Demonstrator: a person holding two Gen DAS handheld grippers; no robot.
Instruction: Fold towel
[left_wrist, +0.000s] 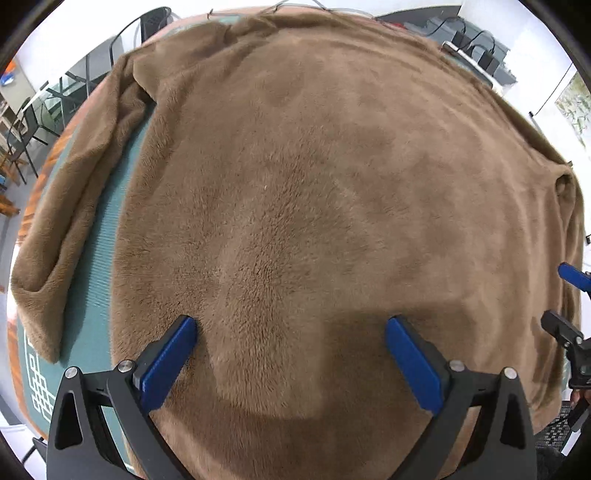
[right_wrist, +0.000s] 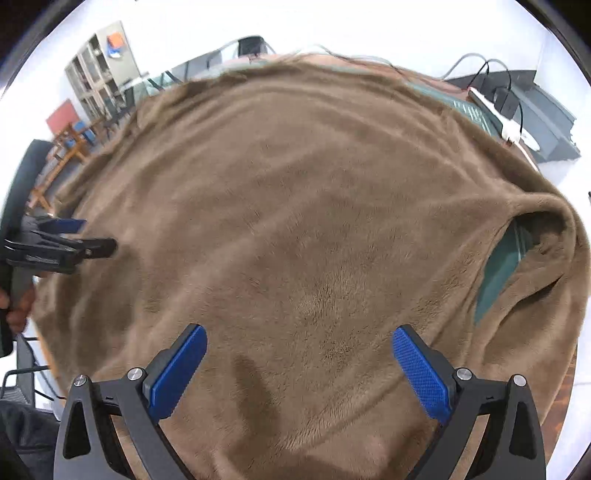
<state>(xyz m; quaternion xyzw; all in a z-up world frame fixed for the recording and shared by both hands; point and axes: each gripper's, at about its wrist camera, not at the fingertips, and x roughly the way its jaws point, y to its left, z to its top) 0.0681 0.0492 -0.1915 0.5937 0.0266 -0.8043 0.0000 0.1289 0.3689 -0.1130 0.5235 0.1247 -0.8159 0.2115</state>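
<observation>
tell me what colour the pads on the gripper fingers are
Blue pads, on black frames; clearest in the right wrist view.

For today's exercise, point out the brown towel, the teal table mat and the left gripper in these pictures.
brown towel (left_wrist: 314, 184): left wrist view, middle of its plush top surface.
teal table mat (left_wrist: 99, 258): left wrist view, bare strip beside the towel.
left gripper (left_wrist: 290, 362): left wrist view, midway between its open blue fingertips.

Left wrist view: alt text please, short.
A brown plush towel lies spread over a teal mat, its left edge folded back in a loose flap. The left gripper hovers above it with jaws open, holding nothing; the right gripper shows at the right edge.
</observation>
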